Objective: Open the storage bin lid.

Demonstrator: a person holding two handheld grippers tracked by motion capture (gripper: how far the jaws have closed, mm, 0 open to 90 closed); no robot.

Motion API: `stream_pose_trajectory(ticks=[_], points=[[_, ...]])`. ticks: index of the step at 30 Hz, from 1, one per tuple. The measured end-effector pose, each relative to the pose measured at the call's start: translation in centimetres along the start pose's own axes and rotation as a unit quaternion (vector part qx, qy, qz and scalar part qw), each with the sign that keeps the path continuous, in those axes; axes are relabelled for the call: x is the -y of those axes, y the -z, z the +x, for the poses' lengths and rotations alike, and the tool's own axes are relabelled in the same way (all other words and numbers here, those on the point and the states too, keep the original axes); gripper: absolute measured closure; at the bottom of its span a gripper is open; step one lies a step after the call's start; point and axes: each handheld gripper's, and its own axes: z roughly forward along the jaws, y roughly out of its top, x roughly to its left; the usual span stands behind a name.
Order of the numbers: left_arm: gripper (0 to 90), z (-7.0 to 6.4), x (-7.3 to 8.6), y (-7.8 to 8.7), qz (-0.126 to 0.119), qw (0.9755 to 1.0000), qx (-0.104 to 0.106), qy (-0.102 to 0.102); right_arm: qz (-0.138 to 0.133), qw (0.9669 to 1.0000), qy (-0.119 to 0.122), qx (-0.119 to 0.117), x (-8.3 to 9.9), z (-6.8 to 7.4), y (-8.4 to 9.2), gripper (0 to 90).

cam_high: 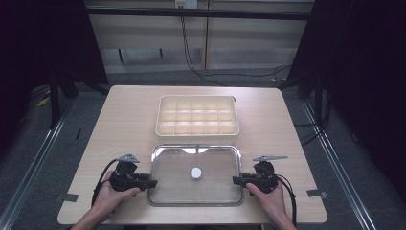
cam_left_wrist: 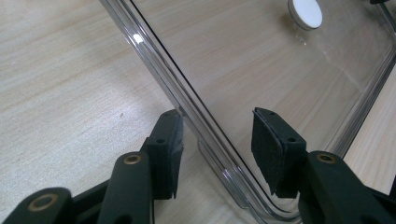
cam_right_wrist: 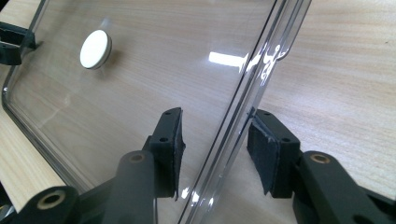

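A clear lid with a white knob in its middle lies flat on the wooden table, close to the person's edge. The person has a gripper at each short end of it, and that looks deliberate: a wide, slippery sheet like this is easier to handle level from both sides at once.

The left gripper straddles the lid's left rim. In the left gripper view the rim runs up between the two black pads; one pad sits right beside it, the other stands well off over the clear panel, so the jaws are parted and not pinching. The right gripper mirrors this at the right rim. There too both pads stand clear of the plastic, one just outside the edge and one over the panel. Neither gripper is holding the lid; it rests on the table by its own weight.

Beyond the lid, toward the far side, sits a cream divider box, split into rows of small compartments. As far as I can see from the high view, every compartment is empty. The lid looks about the same size as the box, so I judge it belongs on top of it.
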Motion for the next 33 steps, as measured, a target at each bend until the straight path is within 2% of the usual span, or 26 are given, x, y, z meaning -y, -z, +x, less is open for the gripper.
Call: stream_pose_trajectory(ticks=[6, 12, 14, 16, 17, 20, 21, 24, 25, 26, 27, 28, 29, 31, 32, 33], points=[[54.3, -0.1, 0.0, 0.1, 0.002, 1.0, -0.006, -0.001, -0.004, 1.0, 0.004, 0.006, 0.1, 0.1, 0.0, 53.9], [54.3, -0.2, 0.1, 0.0, -0.002, 1.0, -0.009, 0.001, -0.008, 1.0, 0.0, -0.002, 0.1, -0.2, 0.1, 52.4], [54.1, -0.2, 0.0, 0.0, 0.0, 0.9999, -0.014, 0.001, -0.01, 0.9999, 0.002, -0.006, 0.1, -0.2, 0.0, 49.2], [51.0, -0.3, 0.1, 0.2, -0.003, 0.9999, -0.015, -0.004, -0.02, 0.9998, 0.003, 0.005, 0.1, -0.2, 0.3, 48.1], [51.0, -0.2, 0.0, 0.5, -0.01, 0.9998, -0.016, 0.0, -0.044, 0.999, 0.004, -0.01, -0.1, -0.4, 1.0, 47.4], [49.5, 0.2, 0.0, 0.7, -0.015, 0.9998, -0.01, 0.005, -0.052, 0.9986, 0.001, -0.012, -0.2, -0.6, 1.3, 46.2], [48.6, 0.3, 0.0, 0.8, -0.021, 0.9996, -0.013, 0.011, -0.054, 0.9984, 0.003, -0.014, -0.2, -0.6, 1.3, 45.6], [46.1, 0.2, -0.3, 1.2, -0.036, 0.9993, -0.009, 0.0, -0.055, 0.9983, 0.007, -0.019, -0.2, -0.7, 1.5, 43.7], [41.1, -0.2, -0.7, 1.6, -0.047, 0.9987, -0.011, -0.012, -0.061, 0.9976, 0.014, -0.029, -0.5, -0.5, 1.9, 41.4], [39.7, -0.2, -0.7, 1.6, -0.047, 0.9987, -0.011, -0.012, -0.061, 0.9976, 0.014, -0.029, -0.5, -0.5, 1.9, 41.4], [37.5, -0.5, -1.2, 1.8, -0.053, 0.9983, -0.012, -0.021, -0.069, 0.9967, 0.03, -0.032, -1.0, -0.3, 2.5, 40.3], [37.5, -0.7, -1.5, 1.9, -0.053, 0.9982, -0.011, -0.025, -0.069, 0.9967, 0.03, -0.032, -1.0, -0.3, 2.5, 40.3], [34.6, -1.1, -2.8, 2.3, -0.06, 0.9973, -0.011, -0.04, -0.077, 0.9956, 0.04, -0.036, -1.8, -0.2, 3.0, 38.4], [31.6, -1.2, -3.2, 2.4, -0.065, 0.9969, -0.013, -0.042, -0.086, 0.9947, 0.048, -0.03, -2.6, -0.3, 3.6, 37.7], [31.6, -1.3, -3.8, 2.7, -0.081, 0.9956, -0.016, -0.043, -0.086, 0.9947, 0.048, -0.03, -2.6, -0.3, 3.6, 37.7], [30.9, -1.2, -4.2, 3.0, -0.092, 0.9945, -0.017, -0.047, -0.098, 0.9937, 0.049, -0.025, -3.1, -0.4, 4.1, 36.1]])
